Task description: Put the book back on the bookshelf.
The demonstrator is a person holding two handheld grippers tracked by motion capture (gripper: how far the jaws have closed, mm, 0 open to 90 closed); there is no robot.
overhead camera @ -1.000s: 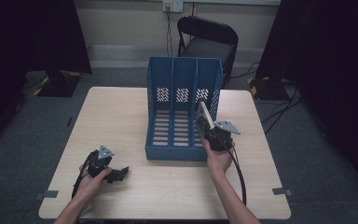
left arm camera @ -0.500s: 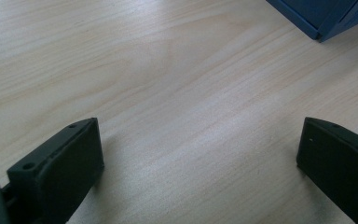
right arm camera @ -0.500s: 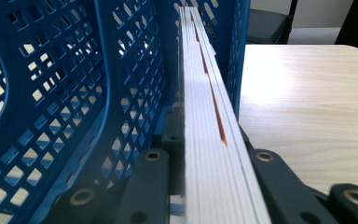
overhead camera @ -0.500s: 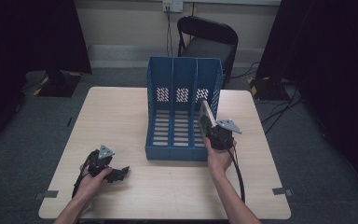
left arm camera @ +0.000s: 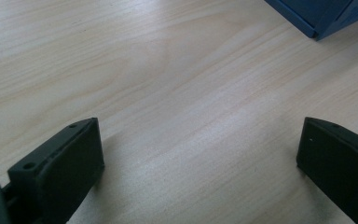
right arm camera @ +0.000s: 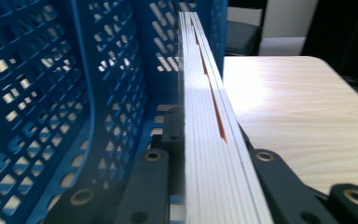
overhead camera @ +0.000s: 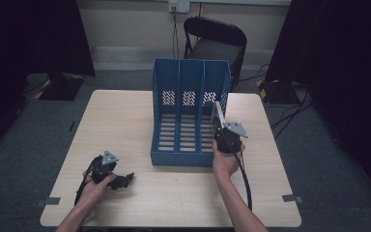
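A blue three-slot file holder lies on its back in the middle of the wooden table, slots facing up. My right gripper is shut on a thin book, held on edge over the holder's right slot. In the right gripper view the book's page edges run up between the jaws, beside the perforated blue wall. My left gripper rests on the table at the front left, open. In the left gripper view only bare wood lies between its fingers, with a corner of the holder at top right.
A black chair stands behind the table's far edge. Cables trail on the grey floor at the right. Dark curtains hang on both sides. Tape marks sit at the table's front corners.
The right gripper with the book has shifted slightly right and forward along the holder's right side. The left gripper has stayed put.
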